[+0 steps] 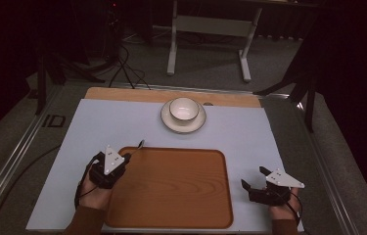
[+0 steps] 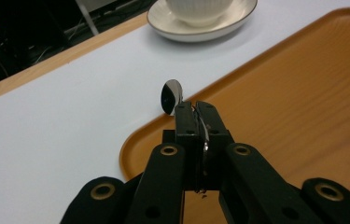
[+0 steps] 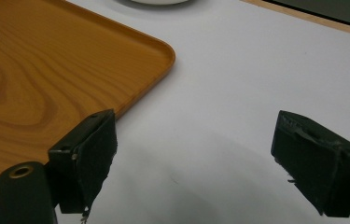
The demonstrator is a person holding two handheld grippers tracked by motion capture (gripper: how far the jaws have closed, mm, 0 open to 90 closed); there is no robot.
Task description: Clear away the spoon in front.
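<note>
Dim overhead light, dark vignetted surroundings

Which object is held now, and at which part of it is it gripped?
The left claw grips a metal spoon by its handle, bowl end sticking out beyond the tips. The right claw is open, holding nothing.

I see a white bowl [image 1: 184, 108] sitting in a white saucer [image 1: 166, 120] at the far middle of the pale blue-grey mat [image 1: 98, 127]. Behind the mat a strip of the wooden tabletop [image 1: 122, 94] shows. Past the table stands a white metal frame [image 1: 172, 49] on grey floor, with black cables [image 1: 127, 68] trailing beside it. Dark stands, tripod legs I think, flank both sides [image 1: 308, 93].
</note>
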